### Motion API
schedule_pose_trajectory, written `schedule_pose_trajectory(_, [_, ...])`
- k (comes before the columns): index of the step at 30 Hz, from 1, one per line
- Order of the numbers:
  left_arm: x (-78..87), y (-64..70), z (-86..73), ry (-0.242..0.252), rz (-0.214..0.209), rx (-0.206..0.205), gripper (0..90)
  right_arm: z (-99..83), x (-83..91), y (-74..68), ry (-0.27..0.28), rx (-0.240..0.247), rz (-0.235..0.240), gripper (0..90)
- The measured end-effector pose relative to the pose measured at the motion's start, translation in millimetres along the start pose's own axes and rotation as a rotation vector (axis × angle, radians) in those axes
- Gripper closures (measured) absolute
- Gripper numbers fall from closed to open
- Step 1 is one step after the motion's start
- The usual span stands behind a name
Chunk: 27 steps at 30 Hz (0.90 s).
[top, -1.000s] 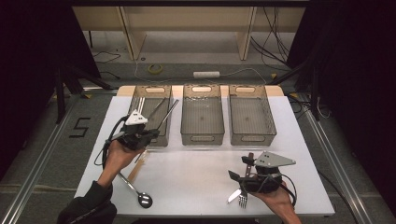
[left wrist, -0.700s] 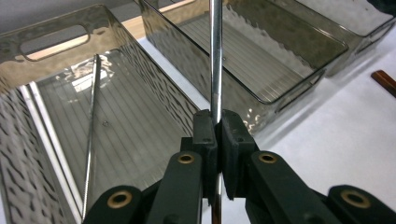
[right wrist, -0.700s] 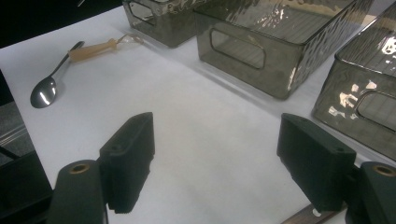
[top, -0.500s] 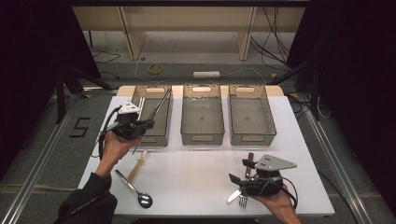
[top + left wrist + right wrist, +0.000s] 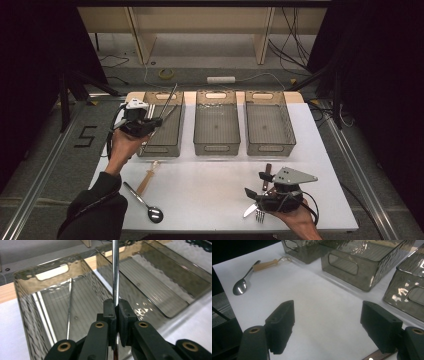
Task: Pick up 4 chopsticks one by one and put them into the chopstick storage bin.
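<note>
My left gripper (image 5: 154, 123) (image 5: 115, 306) is shut on a thin metal rod (image 5: 168, 103) (image 5: 115, 267) and holds it above the left smoked-plastic bin (image 5: 176, 134) (image 5: 25, 302). The rod slants up and away over that bin. A second thin rod (image 5: 69, 307) lies on the bin's floor. My right gripper (image 5: 256, 184) (image 5: 328, 312) stands open above bare white table at the front right, with nothing between its jaws. A fork (image 5: 260, 215) and a knife blade (image 5: 249, 210) lie just under the right hand.
Middle bin (image 5: 216, 145) (image 5: 364, 275) and right bin (image 5: 267, 147) stand in a row at the back. A steel spoon (image 5: 145, 202) (image 5: 240, 286) and a wooden-handled utensil (image 5: 148, 176) (image 5: 265, 265) lie at the front left. A dark-handled utensil (image 5: 267, 171) lies beside the right gripper.
My left gripper has moved away from me and up, carrying the rod from the table's left front to above the left bin. The right gripper has stayed put.
</note>
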<state>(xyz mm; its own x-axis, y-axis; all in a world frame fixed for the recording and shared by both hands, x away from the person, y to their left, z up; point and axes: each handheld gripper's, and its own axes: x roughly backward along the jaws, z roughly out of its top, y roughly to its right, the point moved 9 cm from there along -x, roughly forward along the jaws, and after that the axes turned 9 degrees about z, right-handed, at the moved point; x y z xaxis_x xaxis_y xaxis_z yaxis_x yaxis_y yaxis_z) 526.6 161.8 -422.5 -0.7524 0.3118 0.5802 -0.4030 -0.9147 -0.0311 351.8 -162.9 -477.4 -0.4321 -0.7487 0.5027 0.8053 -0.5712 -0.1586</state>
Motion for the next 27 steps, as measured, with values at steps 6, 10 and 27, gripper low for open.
schedule_pose_trajectory(6, [-12.0, -8.4, 8.2, 0.005, 0.027, 0.017, 85.1, -0.9, -0.8, -0.6, -0.006, 0.001, 0.004, 28.5])
schedule_pose_trajectory(10, [-22.3, -14.7, 10.9, 0.001, 0.037, 0.045, 85.1, -1.3, -1.3, -1.3, -0.008, 0.003, 0.007, 28.5])
schedule_pose_trajectory(27, [-47.7, -34.6, 3.2, -0.007, 0.090, 0.099, 85.0, -2.3, -3.7, -4.5, -0.023, 0.018, 0.015, 28.6])
